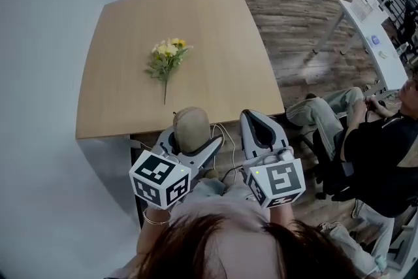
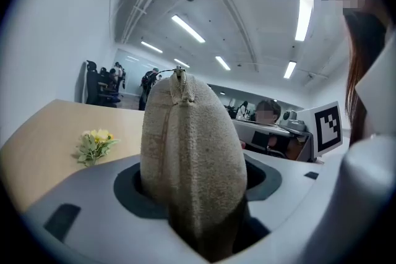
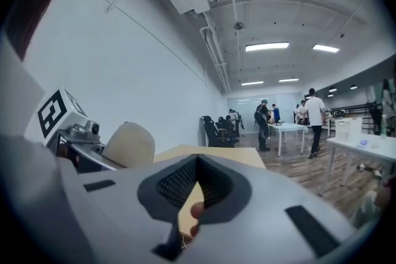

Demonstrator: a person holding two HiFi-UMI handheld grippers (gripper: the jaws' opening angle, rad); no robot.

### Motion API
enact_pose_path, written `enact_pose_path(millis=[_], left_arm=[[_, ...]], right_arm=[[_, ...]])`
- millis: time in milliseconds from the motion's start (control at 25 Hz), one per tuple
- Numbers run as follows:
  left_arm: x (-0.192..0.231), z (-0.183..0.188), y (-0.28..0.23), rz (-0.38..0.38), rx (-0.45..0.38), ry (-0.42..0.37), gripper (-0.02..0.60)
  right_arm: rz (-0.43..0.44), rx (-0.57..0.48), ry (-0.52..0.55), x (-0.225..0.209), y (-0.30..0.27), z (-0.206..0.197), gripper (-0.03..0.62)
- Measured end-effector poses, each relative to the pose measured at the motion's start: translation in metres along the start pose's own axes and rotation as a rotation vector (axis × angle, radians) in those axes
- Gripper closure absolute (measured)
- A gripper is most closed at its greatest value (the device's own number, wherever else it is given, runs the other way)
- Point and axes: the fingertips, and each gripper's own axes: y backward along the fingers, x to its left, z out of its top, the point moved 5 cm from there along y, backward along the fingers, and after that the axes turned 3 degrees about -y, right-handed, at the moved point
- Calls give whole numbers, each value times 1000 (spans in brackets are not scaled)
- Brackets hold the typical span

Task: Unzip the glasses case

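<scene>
One glasses case (image 2: 193, 157) is clamped between the jaws of the left gripper (image 1: 192, 137), its long axis running out along them, with the zipper pull (image 2: 180, 76) at the far tip. The right gripper (image 1: 260, 124) is closed on nothing; the case lies just to its left.

No text, label or number can be read anywhere

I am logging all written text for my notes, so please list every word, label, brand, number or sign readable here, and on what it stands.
No words or numbers can be read in any view.
On the left cube: black-and-white square patterns only, no letters.
On the right cube: the same.
On the glasses case: no label shows.
Things on the white table: too small to read.
</scene>
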Motion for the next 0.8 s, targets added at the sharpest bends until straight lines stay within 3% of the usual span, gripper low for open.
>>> enact_pose_path(millis=[800], left_arm=[[44, 7, -35, -51, 36, 13, 275]], right_arm=[[-12, 8, -48, -14, -44, -2, 580]])
